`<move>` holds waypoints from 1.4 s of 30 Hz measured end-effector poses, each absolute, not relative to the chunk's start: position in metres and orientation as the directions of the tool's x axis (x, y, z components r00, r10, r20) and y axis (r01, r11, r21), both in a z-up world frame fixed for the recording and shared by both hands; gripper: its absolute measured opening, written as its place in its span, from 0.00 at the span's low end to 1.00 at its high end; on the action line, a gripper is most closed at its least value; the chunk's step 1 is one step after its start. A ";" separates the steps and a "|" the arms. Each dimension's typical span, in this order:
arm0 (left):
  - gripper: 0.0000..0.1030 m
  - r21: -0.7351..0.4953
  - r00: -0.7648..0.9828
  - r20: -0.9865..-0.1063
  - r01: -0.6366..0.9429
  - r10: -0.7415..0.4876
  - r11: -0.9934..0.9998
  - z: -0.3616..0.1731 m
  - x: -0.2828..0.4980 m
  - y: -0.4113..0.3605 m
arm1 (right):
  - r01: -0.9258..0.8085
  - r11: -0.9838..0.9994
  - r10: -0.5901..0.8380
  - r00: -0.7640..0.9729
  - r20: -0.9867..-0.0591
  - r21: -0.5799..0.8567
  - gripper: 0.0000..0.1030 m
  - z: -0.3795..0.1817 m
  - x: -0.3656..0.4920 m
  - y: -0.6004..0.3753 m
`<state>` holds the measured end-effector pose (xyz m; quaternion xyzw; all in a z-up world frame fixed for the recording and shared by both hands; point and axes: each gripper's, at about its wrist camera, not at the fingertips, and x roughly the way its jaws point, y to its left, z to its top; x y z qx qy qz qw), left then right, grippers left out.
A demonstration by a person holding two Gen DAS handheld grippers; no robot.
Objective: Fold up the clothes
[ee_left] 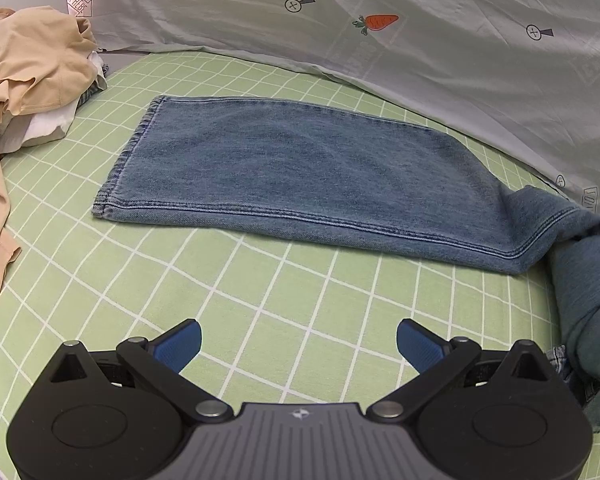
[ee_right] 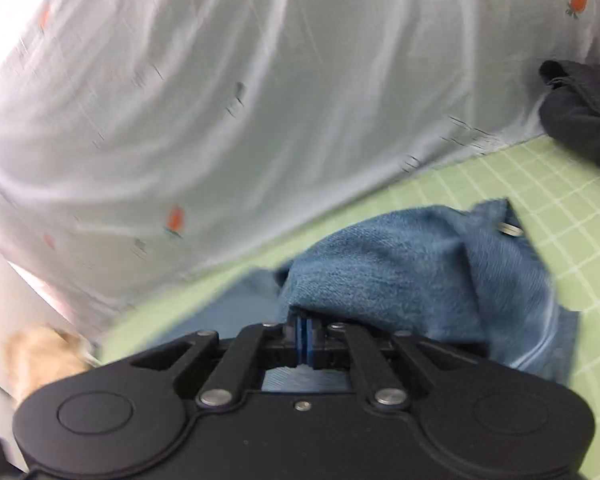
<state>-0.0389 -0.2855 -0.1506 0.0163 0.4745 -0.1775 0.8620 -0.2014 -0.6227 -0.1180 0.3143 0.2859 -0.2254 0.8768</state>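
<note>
Denim lies flat ahead of my left gripper (ee_left: 298,344): the blue jeans (ee_left: 300,176) are spread as one leg across the green checked bed sheet (ee_left: 260,300), hem end toward the left, the far end rising off the bed at the right edge of the left wrist view. My left jaws stand wide open over bare sheet, nothing between them, short of the near seam of the jeans. Open sheet runs all along that near seam. A tan garment (ee_left: 24,64) is heaped at the far left on some white cloth, apart from the hem. Behind the jeans a pale quilt with carrot prints (ee_left: 420,48) bulges along the whole far side, close to the denim's far edge.

From the right wrist view, blurred, my right gripper (ee_right: 304,340) has its jaws closed tight on a fold of the jeans (ee_right: 400,264), and the denim bunches up just beyond them, a metal button showing on it. The quilt (ee_right: 220,100) fills the upper left. The sheet (ee_right: 540,208) lies open to the right, and a dark garment (ee_right: 580,120) sits at the far right edge, apart from the jeans.
</note>
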 end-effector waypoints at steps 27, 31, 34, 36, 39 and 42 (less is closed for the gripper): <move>0.99 -0.106 0.474 -0.789 0.520 -0.390 0.847 -0.139 -0.061 -0.329 | 0.770 0.501 -0.282 0.578 -0.766 0.396 0.78 -0.176 -0.273 -0.635; 0.97 -0.118 0.455 -0.789 0.546 -0.412 0.829 -0.141 -0.069 -0.345 | 0.720 0.611 -0.320 0.604 -0.730 0.328 0.25 -0.158 -0.281 -0.640; 0.91 -0.143 0.416 -0.790 0.588 -0.450 0.796 -0.149 -0.080 -0.368 | 0.683 0.723 -0.465 0.594 -0.657 0.105 0.23 -0.131 -0.286 -0.634; 0.85 -0.163 0.385 -0.793 0.615 -0.473 0.772 -0.156 -0.086 -0.390 | 0.661 0.748 -0.552 0.563 -0.615 -0.066 0.22 -0.124 -0.283 -0.639; 0.73 -0.191 0.334 -0.789 0.664 -0.516 0.723 -0.162 -0.099 -0.425 | 0.685 0.726 -0.558 0.532 -0.637 -0.063 0.24 -0.125 -0.279 -0.669; 0.69 -0.204 0.302 -0.773 0.714 -0.557 0.670 -0.162 -0.113 -0.455 | 0.700 0.714 -0.517 0.527 -0.675 0.000 0.27 -0.137 -0.273 -0.693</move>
